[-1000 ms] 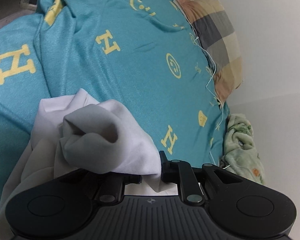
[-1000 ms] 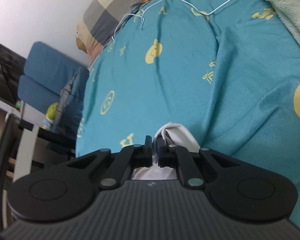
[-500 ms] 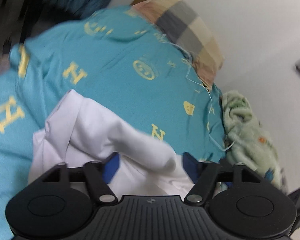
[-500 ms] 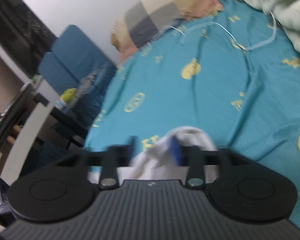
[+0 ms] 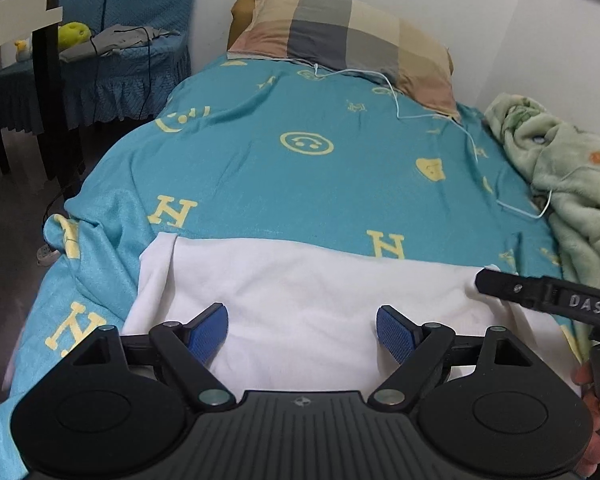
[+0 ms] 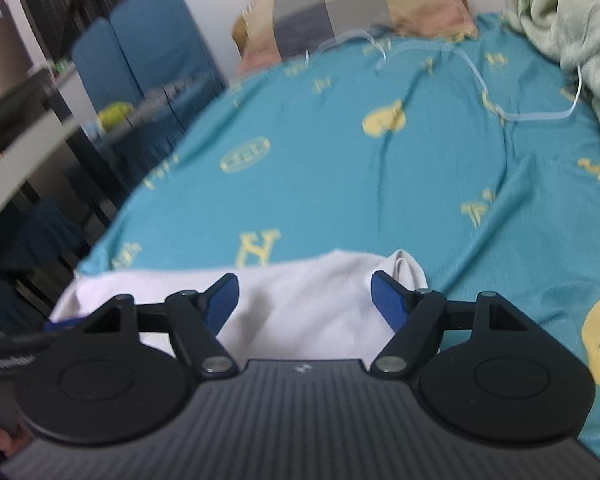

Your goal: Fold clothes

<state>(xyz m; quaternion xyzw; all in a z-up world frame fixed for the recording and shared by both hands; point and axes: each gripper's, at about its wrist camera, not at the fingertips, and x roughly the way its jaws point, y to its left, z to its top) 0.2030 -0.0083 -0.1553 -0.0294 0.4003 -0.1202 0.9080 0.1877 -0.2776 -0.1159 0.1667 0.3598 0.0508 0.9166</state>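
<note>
- Left wrist view: the left gripper (image 5: 302,330) hangs over the near end of the bed, its jaws spread wide and holding nothing; the blue pads (image 5: 394,332) stand well apart with bare cloth between them.
- A white garment (image 5: 300,292) lies flat across the near end of the teal bedsheet (image 5: 300,184), its far edge running nearly straight from left to right, with a narrow flap folded at its left side.
- The tip of the right gripper (image 5: 486,278) enters from the right and rests at the garment's far right corner.
- Farther off, a plaid pillow (image 5: 352,36) lies at the head of the bed; a thin white cable (image 5: 396,100) trails from it across the sheet to a green fleece blanket (image 5: 568,184) along the right edge. A blue-covered chair (image 5: 132,52) stands left of the bed.
- Right wrist view (somewhat blurred): the right gripper (image 6: 304,300) also has its jaws wide apart and empty, over the white garment (image 6: 300,304).
- The garment's right corner (image 6: 410,266) stands up in a small bunched fold just beyond the right finger.
- The teal bedsheet (image 6: 380,180), the plaid pillow (image 6: 360,4) and the green fleece blanket (image 6: 572,20) fill the background.
</note>
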